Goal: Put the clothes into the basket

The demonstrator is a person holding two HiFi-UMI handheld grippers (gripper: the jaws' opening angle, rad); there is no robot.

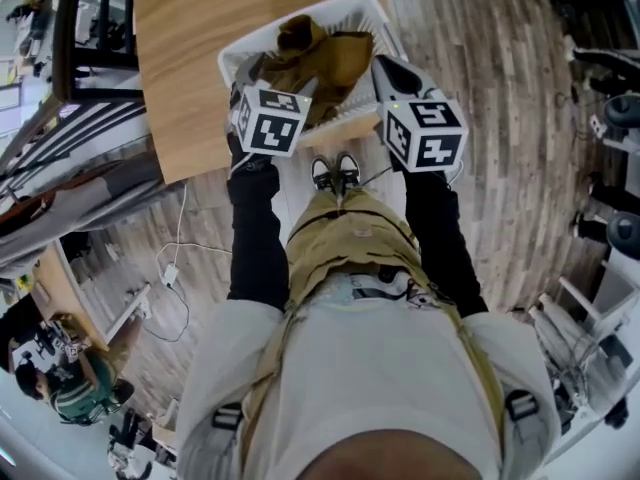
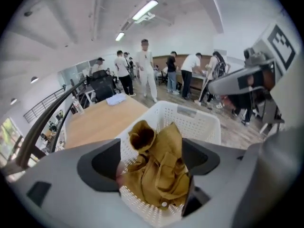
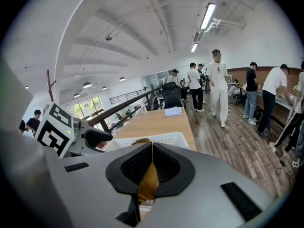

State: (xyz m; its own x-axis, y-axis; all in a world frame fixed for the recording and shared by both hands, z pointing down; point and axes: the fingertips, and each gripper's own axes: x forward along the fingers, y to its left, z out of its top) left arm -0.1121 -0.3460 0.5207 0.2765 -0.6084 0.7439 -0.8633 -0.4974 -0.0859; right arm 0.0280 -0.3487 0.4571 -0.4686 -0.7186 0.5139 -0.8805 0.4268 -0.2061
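Note:
A mustard-yellow garment (image 1: 325, 58) lies bunched in the white perforated basket (image 1: 300, 13), which stands at the near edge of the wooden table (image 1: 190, 48). In the left gripper view the garment (image 2: 159, 167) fills the near part of the basket (image 2: 199, 120), and my left gripper (image 2: 152, 160) is open just above it, its jaws wide on either side without pressing the cloth. My right gripper (image 1: 385, 68) is at the basket's right rim. In the right gripper view it (image 3: 151, 165) is shut, with a strip of the garment (image 3: 148, 184) pinched between the jaws.
A folded light blue cloth (image 3: 173, 111) lies at the table's far end. Several people stand on the wood floor beyond the table (image 2: 99, 120). A white cable and adapter (image 1: 170, 268) lie on the floor at the left, by a dark railing (image 1: 75, 28).

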